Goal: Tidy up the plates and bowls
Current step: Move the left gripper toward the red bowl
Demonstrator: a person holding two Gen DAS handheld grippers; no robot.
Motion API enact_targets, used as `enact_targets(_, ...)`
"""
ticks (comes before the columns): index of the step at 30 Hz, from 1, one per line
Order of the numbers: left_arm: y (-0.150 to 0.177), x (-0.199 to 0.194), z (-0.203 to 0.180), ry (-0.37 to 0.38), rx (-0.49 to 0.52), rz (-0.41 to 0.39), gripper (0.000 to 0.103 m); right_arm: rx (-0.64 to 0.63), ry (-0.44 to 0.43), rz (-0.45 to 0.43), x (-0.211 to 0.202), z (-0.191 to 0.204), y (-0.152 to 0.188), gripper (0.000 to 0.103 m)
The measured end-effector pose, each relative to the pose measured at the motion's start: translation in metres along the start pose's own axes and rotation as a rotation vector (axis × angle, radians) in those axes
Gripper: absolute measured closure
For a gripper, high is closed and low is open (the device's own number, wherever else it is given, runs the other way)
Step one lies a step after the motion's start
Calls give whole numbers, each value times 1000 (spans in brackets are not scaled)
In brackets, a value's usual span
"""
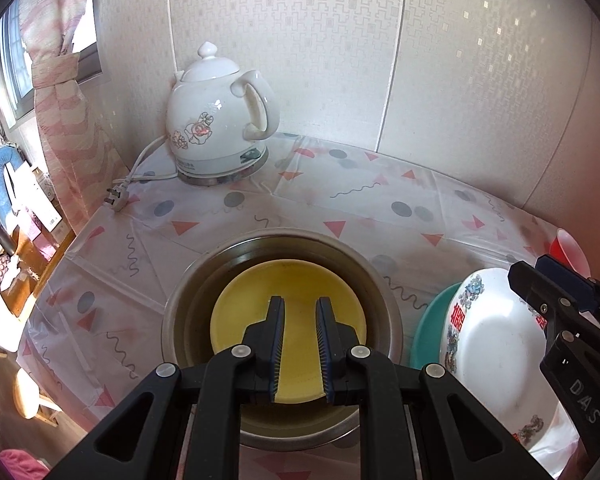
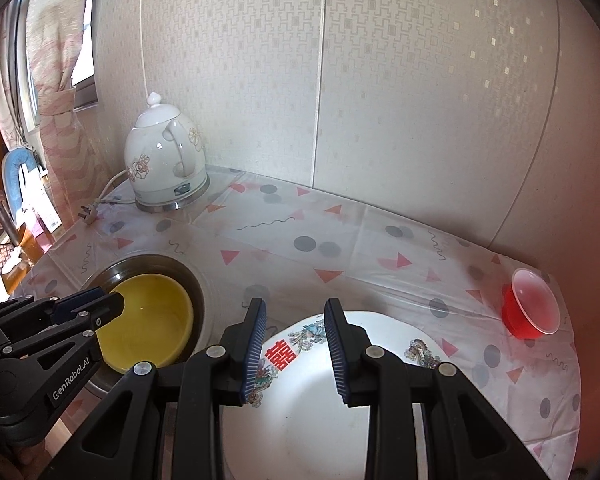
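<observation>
1. Tablecloth [image 2: 340, 240] is thin white plastic printed with pink triangles, grey dots and black squiggles, creased and pushed into a corner of pale patterned wall panels.
2. Room stuff: pink striped curtain [image 1: 60, 92] tied back by a window on the left, white floral electric kettle [image 1: 216, 120] in the corner with its plug [image 1: 114, 198] lying loose on the cloth.
3. Yellow bowl [image 1: 292, 292] sits inside a metal bowl [image 1: 180, 320], left of the white plate [image 2: 340, 420], which lies over a teal plate [image 1: 428, 328]. Small red cup [image 2: 530, 304] stands well apart on the right.
4. Writing: red double-happiness character on the white plate's rim, "GenRobot.AI" on the left gripper [image 1: 300, 344], "DAS" on the right gripper [image 2: 296, 352].
5. Left gripper hangs over the yellow bowl, jaws narrow, nothing between them. Right gripper hangs over the white plate, a bit wider, also holding nothing.
</observation>
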State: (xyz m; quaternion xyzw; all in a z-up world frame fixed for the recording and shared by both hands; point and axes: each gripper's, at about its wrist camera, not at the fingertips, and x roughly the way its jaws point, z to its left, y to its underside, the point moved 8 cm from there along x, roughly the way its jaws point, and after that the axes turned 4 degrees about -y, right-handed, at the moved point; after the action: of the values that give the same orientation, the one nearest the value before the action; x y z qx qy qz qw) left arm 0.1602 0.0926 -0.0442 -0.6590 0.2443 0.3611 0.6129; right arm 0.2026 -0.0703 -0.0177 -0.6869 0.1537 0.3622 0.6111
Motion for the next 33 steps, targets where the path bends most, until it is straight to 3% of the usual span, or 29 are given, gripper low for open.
enact_targets(10,-16,-3,-53,53,117,-29,87,94,60,21,4,-54,12,72)
enact_targets(26,-27,-6,-178,182,352,-80,87,456,289,102,-13,-249,73,73)
enact_targets(33,-33,-13,-208,205,407,-120,87,600,335,99,-22,-307,95,73)
